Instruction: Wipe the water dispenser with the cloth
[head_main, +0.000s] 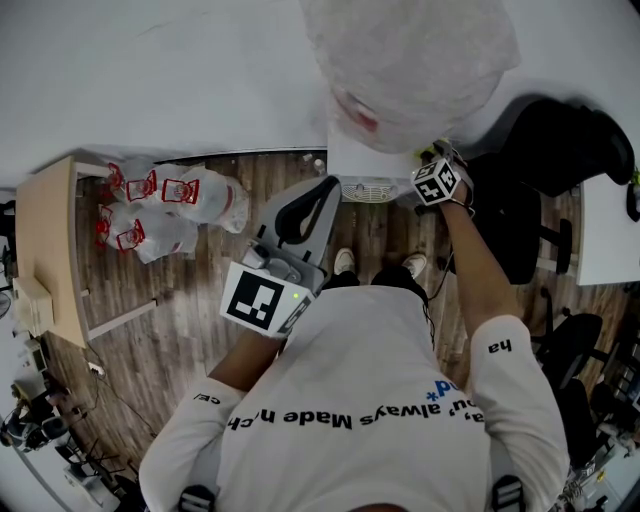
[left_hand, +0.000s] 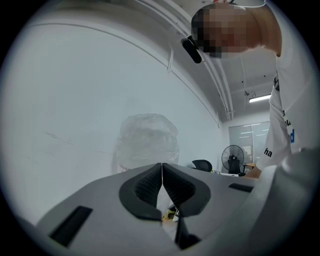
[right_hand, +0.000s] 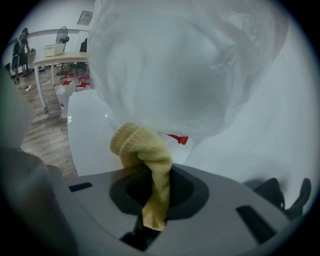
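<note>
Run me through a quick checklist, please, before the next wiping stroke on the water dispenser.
1. Grip on the cloth: ok; the right gripper is shut on it, between its fingers.
2. Contact of the cloth with the water dispenser: cannot tell; its folded end is close to the white body.
3. Position of the left gripper: ok; shut, empty, held near the person's torso.
4. Seating of the plastic-wrapped bottle: cannot tell.
5. Position of the bags on the floor: ok; well left of the dispenser.
</note>
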